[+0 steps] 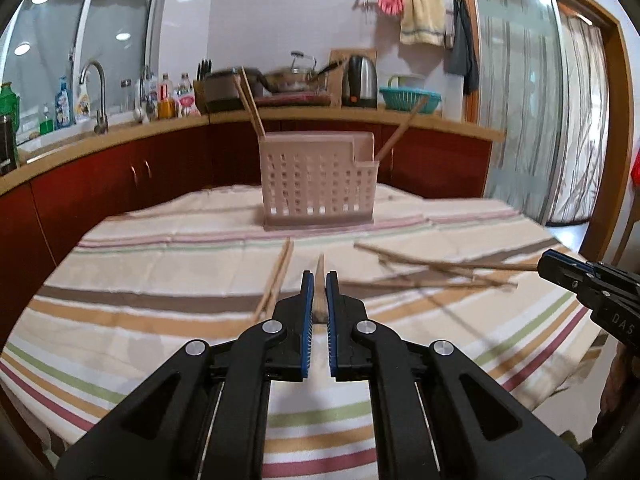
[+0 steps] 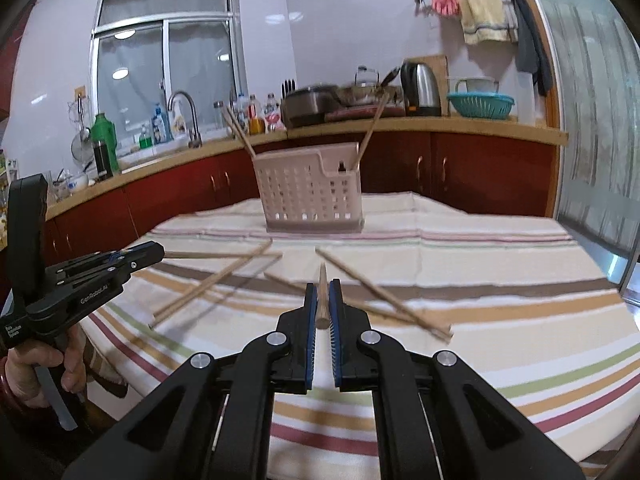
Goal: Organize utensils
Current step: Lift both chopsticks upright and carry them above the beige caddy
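Note:
A pink slotted utensil holder [image 1: 316,176] [image 2: 308,192] stands at the far side of the striped tablecloth [image 1: 160,264]. Two chopsticks [image 1: 250,100] lean out of its left end and one [image 1: 400,132] out of its right compartment. My left gripper [image 1: 319,278] is shut on a wooden chopstick [image 1: 320,268] that points ahead, lifted off the cloth. My right gripper [image 2: 322,288] is likewise shut on a chopstick [image 2: 322,276]. Each gripper shows in the other's view, left [image 2: 160,255] and right [image 1: 546,264]. Several loose chopsticks [image 1: 276,280] [image 2: 380,292] lie crossed on the cloth.
Behind the table runs a wooden counter [image 1: 360,114] over red cabinets, with a kettle [image 1: 360,80], a teal basket [image 1: 410,100], bottles and a sink tap [image 1: 98,96]. A glass door [image 1: 520,100] is at the right. A hand [image 2: 48,364] grips the left tool's handle.

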`<state>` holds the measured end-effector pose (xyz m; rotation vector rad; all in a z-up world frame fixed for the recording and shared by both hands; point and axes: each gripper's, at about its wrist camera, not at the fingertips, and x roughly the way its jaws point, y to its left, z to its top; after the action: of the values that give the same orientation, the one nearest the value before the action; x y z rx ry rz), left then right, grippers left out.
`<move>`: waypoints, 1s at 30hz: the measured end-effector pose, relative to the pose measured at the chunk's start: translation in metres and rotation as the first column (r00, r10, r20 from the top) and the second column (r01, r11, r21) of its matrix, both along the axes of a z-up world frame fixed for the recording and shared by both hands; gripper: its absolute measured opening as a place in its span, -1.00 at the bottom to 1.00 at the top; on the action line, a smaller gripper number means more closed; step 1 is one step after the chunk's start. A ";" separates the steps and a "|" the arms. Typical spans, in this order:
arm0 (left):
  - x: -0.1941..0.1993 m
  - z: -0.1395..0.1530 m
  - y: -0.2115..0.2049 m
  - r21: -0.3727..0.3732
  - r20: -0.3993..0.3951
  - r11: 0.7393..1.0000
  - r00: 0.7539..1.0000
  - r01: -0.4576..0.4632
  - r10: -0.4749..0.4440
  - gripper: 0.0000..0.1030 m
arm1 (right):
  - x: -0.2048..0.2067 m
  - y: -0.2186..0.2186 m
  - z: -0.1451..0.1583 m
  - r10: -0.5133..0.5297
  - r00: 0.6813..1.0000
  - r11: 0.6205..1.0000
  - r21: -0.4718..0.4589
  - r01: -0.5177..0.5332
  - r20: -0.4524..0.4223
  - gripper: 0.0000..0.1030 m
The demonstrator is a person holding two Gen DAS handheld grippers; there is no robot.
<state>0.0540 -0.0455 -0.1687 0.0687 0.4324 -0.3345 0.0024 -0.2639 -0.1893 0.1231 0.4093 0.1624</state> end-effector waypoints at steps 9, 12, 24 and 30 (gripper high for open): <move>-0.005 0.037 0.004 -0.030 0.070 1.000 0.998 0.003 -0.001 -0.87 | -0.001 -0.002 0.032 0.002 0.998 1.000 -0.004 -0.002 0.057 -0.87; -0.004 0.044 0.004 -0.038 0.075 0.999 0.997 0.011 -0.009 -0.87 | -0.002 -0.001 0.039 0.006 0.998 1.000 0.002 -0.006 0.062 -0.87; 0.010 0.052 0.000 -0.046 0.073 0.999 0.997 0.017 -0.014 -0.87 | 0.021 0.008 0.053 0.031 0.997 0.999 -0.019 -0.030 0.069 -0.87; 0.031 0.061 0.000 -0.050 0.077 0.999 0.997 0.018 -0.014 -0.87 | 0.040 0.009 0.064 0.036 0.996 0.999 -0.027 -0.034 0.087 -0.87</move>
<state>0.0851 -0.0459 -0.1078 0.0357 0.3474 -0.3570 0.0426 -0.2545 -0.1250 0.0832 0.3260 0.1965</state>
